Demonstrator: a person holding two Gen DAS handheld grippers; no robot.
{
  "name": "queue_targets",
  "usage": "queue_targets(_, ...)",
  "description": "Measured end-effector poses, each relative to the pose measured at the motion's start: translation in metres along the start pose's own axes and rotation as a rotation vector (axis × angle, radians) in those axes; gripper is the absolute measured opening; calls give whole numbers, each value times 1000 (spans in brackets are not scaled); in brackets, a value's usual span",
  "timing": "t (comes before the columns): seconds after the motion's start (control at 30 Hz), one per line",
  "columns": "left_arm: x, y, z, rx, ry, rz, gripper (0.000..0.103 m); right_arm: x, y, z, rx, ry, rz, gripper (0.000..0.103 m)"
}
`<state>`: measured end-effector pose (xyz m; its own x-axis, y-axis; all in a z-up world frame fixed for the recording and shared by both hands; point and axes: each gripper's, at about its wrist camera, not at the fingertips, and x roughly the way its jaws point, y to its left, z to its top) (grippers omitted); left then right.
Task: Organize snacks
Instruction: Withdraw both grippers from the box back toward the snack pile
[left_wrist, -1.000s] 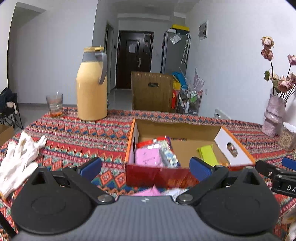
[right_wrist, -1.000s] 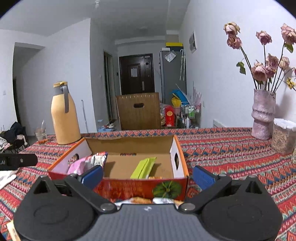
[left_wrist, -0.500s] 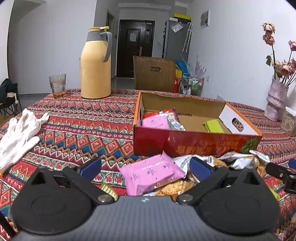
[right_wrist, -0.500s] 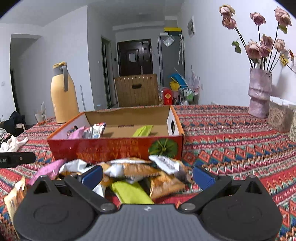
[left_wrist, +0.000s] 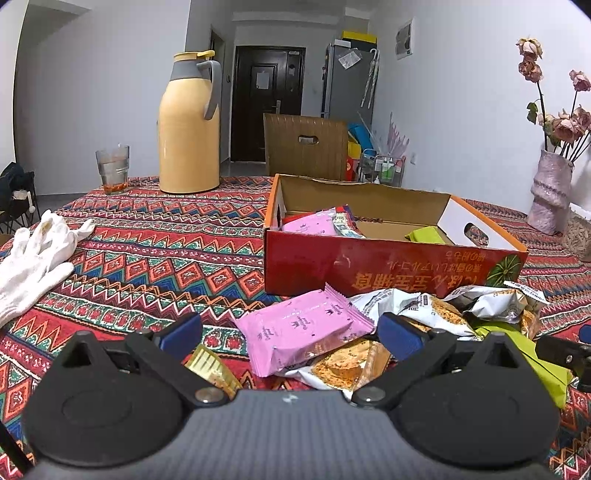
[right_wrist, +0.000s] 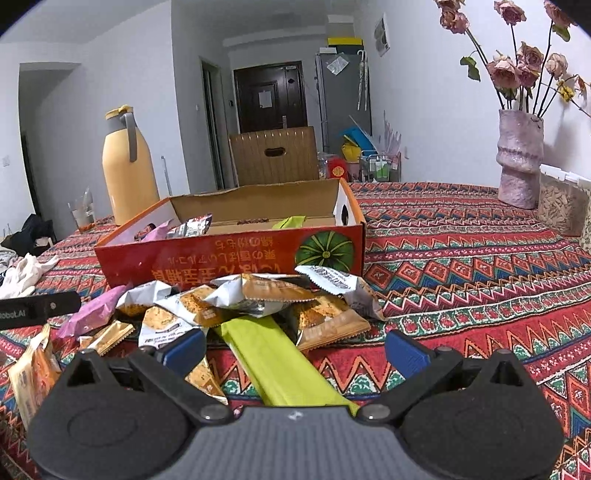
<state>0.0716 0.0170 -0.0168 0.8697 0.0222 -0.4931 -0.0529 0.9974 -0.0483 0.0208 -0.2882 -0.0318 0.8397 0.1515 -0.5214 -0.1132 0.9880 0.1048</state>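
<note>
A red cardboard box (left_wrist: 388, 264) (right_wrist: 236, 254) stands open on the patterned tablecloth with a few snack packets inside. In front of it lies a pile of loose snacks. My left gripper (left_wrist: 290, 334) is open, low over a pink packet (left_wrist: 303, 328) that lies between its blue fingertips. My right gripper (right_wrist: 295, 349) is open, low over a long green packet (right_wrist: 280, 362), with orange and silver packets (right_wrist: 258, 295) just beyond. The pink packet also shows in the right wrist view (right_wrist: 92, 312).
A yellow thermos (left_wrist: 190, 129) and a glass (left_wrist: 112, 168) stand at the far left. White gloves (left_wrist: 33, 258) lie at the left. A vase of dried roses (right_wrist: 519, 162) and a clear container (right_wrist: 561, 206) stand at the right. A wooden chair (left_wrist: 306, 146) is behind the table.
Both grippers have pulled back from the box and dropped lower, so the snack pile in front of the box came into view between their fingers. Both stay open.
</note>
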Motion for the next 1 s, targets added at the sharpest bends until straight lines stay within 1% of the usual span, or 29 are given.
queue_targets(0.3,1,2,-1,-13,10,-7,103,2,1,-6,-30,45,-28,103)
queue_targets(0.33,2,2,-1,-14,11,-7,103,2,1,-6,-35,48,-31,102)
queue_targets(0.4,2,2,-1,-15,13,-7,103,4,2,-6,-51,51,-29,97)
queue_targets(0.47,3,2,-1,-16,18,-8,103,9,5,-5,-80,67,-15,87)
queue_targets(0.5,3,2,-1,-17,20,-8,103,12,6,-4,-100,82,-8,84)
queue_targets(0.57,3,3,-1,-20,21,-9,103,20,9,-2,-131,113,5,70)
queue_targets(0.6,4,3,-1,-21,21,-9,103,24,10,-1,-141,130,15,66)
queue_targets(0.67,4,3,-1,-22,22,-9,103,33,12,1,-153,162,35,56)
queue_targets(0.7,4,4,-1,-23,22,-9,103,37,13,2,-157,177,40,54)
queue_targets(0.9,4,4,-1,-26,25,-13,103,45,16,5,-172,191,60,54)
queue_targets(0.93,4,4,-1,-27,25,-13,103,45,17,4,-176,188,58,53)
queue_targets(1.0,4,5,-1,-29,26,-14,103,44,18,3,-183,183,65,48)
